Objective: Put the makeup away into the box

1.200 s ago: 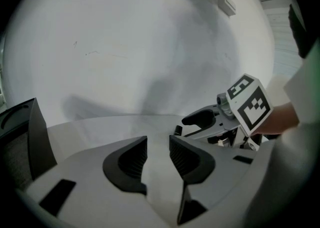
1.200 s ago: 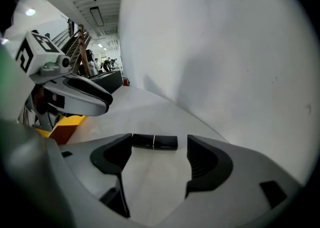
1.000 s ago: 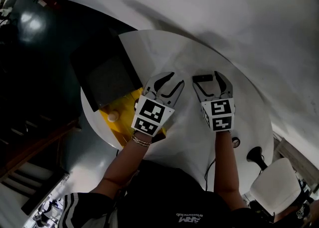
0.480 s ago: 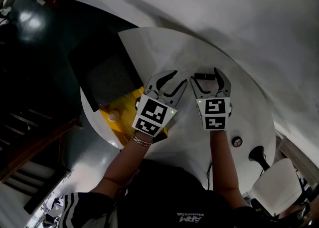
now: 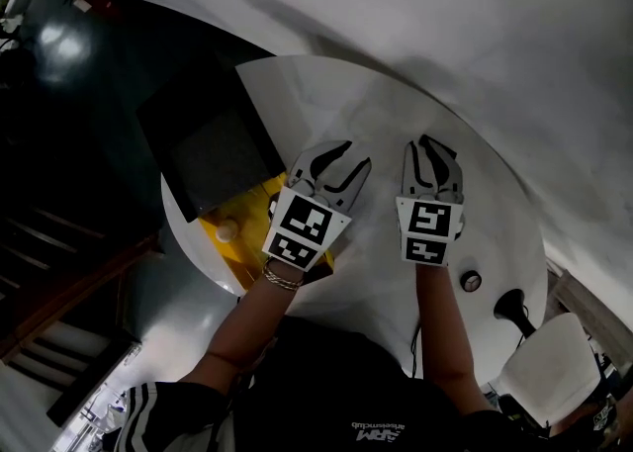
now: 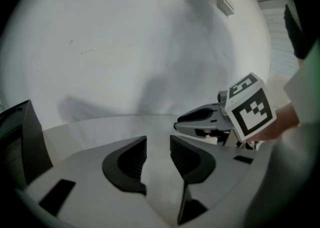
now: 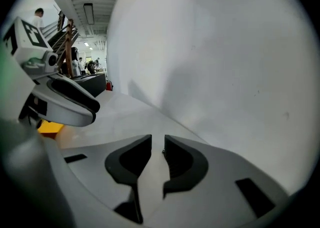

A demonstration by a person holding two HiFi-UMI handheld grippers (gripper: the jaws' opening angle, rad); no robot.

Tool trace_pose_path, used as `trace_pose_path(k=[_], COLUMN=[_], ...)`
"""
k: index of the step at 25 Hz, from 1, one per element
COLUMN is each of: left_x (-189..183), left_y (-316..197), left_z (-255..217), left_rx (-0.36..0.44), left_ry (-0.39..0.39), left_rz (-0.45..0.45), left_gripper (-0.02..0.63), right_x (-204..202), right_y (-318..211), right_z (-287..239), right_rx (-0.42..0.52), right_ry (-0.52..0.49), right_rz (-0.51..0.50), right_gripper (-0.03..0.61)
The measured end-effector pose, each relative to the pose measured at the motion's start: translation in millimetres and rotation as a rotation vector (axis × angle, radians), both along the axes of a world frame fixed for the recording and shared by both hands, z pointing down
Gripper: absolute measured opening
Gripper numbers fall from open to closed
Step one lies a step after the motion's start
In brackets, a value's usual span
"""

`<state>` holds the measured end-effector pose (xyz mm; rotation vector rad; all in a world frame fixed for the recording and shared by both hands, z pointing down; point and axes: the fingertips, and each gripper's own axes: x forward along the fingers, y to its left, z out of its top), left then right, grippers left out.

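Observation:
My right gripper rests over the white round table. Its jaws have just been closing and now stand a narrow slit apart. The small black makeup item that lay between its fingertips is hidden under them, and nothing shows in the slit in the right gripper view. My left gripper stands just to its left, open with only bare table between the pads. The black box sits at the table's left edge, beyond the left gripper.
A yellow tray holding a small pale round thing lies under my left wrist. A small round object and a black object sit near the table's front right edge, beside a white chair. A pale wall rises behind the table.
The right gripper's jaws went from wide open around the black item to nearly together, and the item is no longer visible. The left gripper has not moved.

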<state>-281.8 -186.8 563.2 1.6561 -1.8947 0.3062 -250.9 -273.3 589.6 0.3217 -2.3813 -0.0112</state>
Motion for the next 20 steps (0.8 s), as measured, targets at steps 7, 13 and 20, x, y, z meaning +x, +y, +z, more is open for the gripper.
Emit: trace_pose_path(k=[7,13,20], left_x=[3,5,8], left_y=[0,-6,-11], left_z=[-2,1,3], left_rx=[0.001,-0.001,-0.012], left_ry=[-0.015,-0.008,-0.007], left_rz=[0.011,0.016,0.028], left_gripper=[0.144,0.144,0.144], right_x=[12,24,19], right_y=[-10,-44,-62], right_z=[0,5,11], right_rx=[-0.012,0.006,0.061], right_ry=[0.039,0.058,0.1], right_rz=[-0.054,-0.01,-0.068], right_gripper=[0.258,0.261,0.262])
